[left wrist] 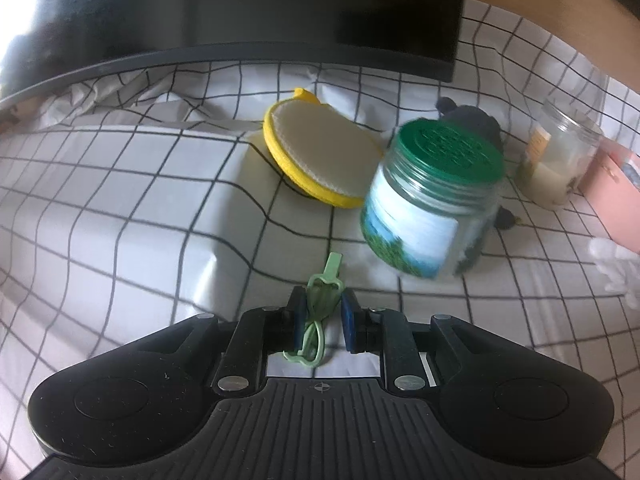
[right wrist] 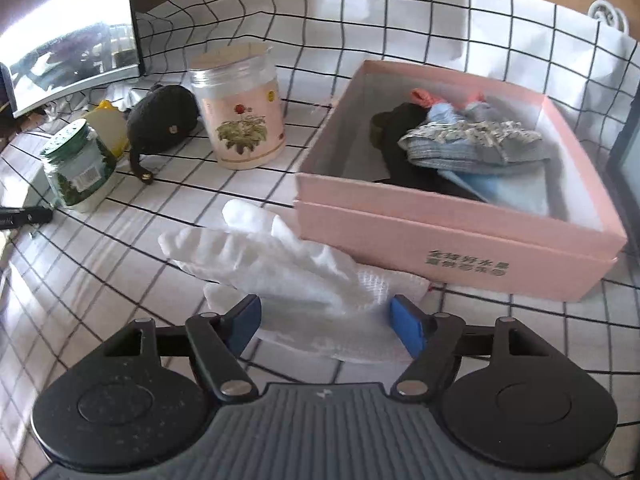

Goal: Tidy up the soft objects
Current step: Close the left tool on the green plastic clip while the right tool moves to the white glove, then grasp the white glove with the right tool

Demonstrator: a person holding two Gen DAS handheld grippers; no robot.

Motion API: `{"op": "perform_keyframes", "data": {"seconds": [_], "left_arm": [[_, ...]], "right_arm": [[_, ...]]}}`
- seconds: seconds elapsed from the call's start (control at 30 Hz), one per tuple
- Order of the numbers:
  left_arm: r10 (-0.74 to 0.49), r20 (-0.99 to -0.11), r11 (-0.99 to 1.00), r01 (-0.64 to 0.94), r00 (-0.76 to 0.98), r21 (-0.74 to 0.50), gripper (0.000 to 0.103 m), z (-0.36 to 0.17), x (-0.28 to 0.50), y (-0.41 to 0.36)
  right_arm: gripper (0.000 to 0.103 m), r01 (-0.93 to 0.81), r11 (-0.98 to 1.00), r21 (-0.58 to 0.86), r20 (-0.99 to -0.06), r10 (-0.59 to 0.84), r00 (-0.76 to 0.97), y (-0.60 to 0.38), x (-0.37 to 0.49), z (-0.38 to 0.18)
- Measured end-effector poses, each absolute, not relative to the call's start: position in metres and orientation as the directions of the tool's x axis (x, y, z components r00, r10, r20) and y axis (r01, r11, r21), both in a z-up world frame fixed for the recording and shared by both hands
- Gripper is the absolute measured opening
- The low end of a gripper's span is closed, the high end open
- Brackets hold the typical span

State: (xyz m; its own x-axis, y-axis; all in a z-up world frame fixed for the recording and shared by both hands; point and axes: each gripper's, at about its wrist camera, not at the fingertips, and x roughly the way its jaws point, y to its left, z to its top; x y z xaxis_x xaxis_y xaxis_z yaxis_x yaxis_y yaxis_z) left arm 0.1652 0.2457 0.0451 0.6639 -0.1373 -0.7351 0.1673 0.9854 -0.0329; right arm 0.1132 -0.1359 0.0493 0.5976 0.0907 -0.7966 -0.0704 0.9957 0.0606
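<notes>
Left gripper (left wrist: 324, 316): your jaws narrow, pads closed on green hair tie (left wrist: 320, 312).
Right gripper (right wrist: 326, 322): your jaws wide, straddling white glove (right wrist: 280, 264), pads clear of it.
Glove: flat on checked surface (right wrist: 120, 240), just beside pink box (right wrist: 460, 236).
Box: holds folded cloths (right wrist: 472, 144).
Beyond left gripper: green-lidded jar (left wrist: 432, 200), yellow sponge pad (left wrist: 320, 152).

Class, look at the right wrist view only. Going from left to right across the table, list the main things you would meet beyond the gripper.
Green-lidded jar → dark pouch → flower-label jar → white glove → pink box.
</notes>
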Motion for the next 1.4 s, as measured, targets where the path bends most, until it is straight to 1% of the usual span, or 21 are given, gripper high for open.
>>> {"op": "perform_keyframes", "data": {"seconds": [0.23, 0.43, 0.63, 0.9, 1.1, 1.23, 1.27, 1.3, 1.33, 1.37, 1.4], "left_arm": [[-0.178, -0.743, 0.98, 0.187, 0.646, -0.072, 0.021, 0.045, 0.138, 0.24], [-0.211, -0.743, 0.975, 0.19, 0.635, -0.115, 0.021, 0.045, 0.12, 0.234], [-0.226, -0.738, 0.973, 0.187, 0.635, -0.137, 0.021, 0.047, 0.106, 0.231], [-0.243, -0.721, 0.969, 0.187, 0.649, -0.159, 0.021, 0.056, 0.091, 0.232], [-0.253, -0.715, 0.967, 0.18, 0.652, -0.177, 0.021, 0.06, 0.082, 0.235], [-0.287, -0.718, 0.958, 0.205, 0.634, -0.202, 0.021, 0.061, 0.077, 0.229], [-0.298, -0.719, 0.954, 0.219, 0.628, -0.204, 0.021, 0.061, 0.076, 0.225], [-0.314, -0.718, 0.949, 0.238, 0.622, -0.209, 0.021, 0.061, 0.075, 0.22], [-0.331, -0.716, 0.942, 0.258, 0.615, -0.214, 0.021, 0.061, 0.074, 0.216], [-0.349, -0.713, 0.935, 0.279, 0.607, -0.22, 0.021, 0.061, 0.073, 0.21], [-0.37, -0.711, 0.926, 0.303, 0.598, -0.226, 0.021, 0.062, 0.074, 0.204]], "right_arm": [[0.075, -0.153, 0.977, 0.148, -0.801, 0.209, 0.561, -0.111, 0.107, 0.053], [0.075, -0.271, 0.949, 0.158, -0.794, 0.286, 0.537, -0.082, 0.095, 0.065], [0.075, -0.349, 0.937, 0.001, -0.751, 0.232, 0.619, -0.068, 0.088, 0.083], [0.075, -0.409, 0.906, -0.104, -0.757, 0.194, 0.623, -0.05, 0.113, 0.073], [0.075, -0.401, 0.909, -0.11, -0.79, 0.165, 0.59, -0.046, 0.135, 0.05], [0.075, -0.364, 0.931, -0.034, -0.799, 0.193, 0.569, -0.054, 0.141, 0.044], [0.069, -0.35, 0.936, -0.029, -0.797, 0.19, 0.574, -0.055, 0.14, 0.044], [0.055, -0.337, 0.941, -0.036, -0.795, 0.178, 0.58, -0.056, 0.138, 0.045], [0.045, -0.331, 0.943, -0.045, -0.795, 0.167, 0.584, -0.056, 0.136, 0.047], [0.026, -0.327, 0.944, -0.047, -0.797, 0.162, 0.581, -0.056, 0.134, 0.048], [0.017, -0.319, 0.947, -0.043, -0.803, 0.158, 0.575, -0.058, 0.131, 0.051]]}}
